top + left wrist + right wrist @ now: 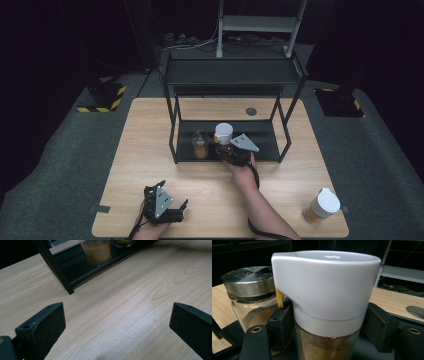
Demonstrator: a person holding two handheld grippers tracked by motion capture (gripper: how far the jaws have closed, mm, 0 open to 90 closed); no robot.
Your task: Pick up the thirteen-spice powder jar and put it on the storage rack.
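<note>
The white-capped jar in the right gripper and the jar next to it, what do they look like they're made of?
White-capped jar: clear body, probably glass or clear plastic, since brown powder shows through; the cap looks like smooth matte plastic. Neighbouring jar: clear too, with a lid that looks like brushed metal, given its grey streaky sheen.

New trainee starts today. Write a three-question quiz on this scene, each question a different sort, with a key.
1. True or false: the left gripper holds a jar.
2. What does the right gripper hold? A) white-lidded jar B) metal-lidded jar C) nothing
3. Fill in: a third jar stands on the table's near ____ corner.

Key: 1 false, jaws open over bare wood. 2 A, on the rack's lower shelf. 3 right.
</note>
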